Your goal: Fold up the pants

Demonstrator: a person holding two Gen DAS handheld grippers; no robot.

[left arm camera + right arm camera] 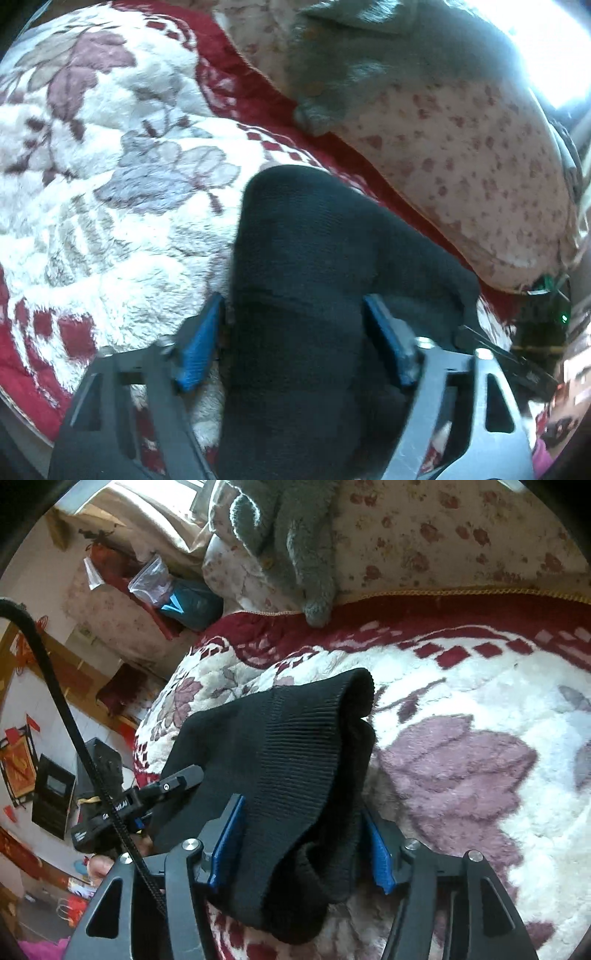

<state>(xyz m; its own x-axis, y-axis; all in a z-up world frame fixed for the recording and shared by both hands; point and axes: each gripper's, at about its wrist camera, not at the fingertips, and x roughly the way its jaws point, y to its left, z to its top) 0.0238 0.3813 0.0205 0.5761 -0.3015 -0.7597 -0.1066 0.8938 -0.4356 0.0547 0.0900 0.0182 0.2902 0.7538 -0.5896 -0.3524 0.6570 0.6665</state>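
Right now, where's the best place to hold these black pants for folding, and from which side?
Grip the ribbed band, from its open outer edge. It's thick and bunches firmly between the blue pads, as the right tongs show. The left tongs hold smoother cloth of the pants over the blanket.

black ribbed knit pants — bunched, draped over floral blanket

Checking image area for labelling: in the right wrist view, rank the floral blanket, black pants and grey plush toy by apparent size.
1. floral blanket
2. black pants, enlarged by nearness to the camera
3. grey plush toy
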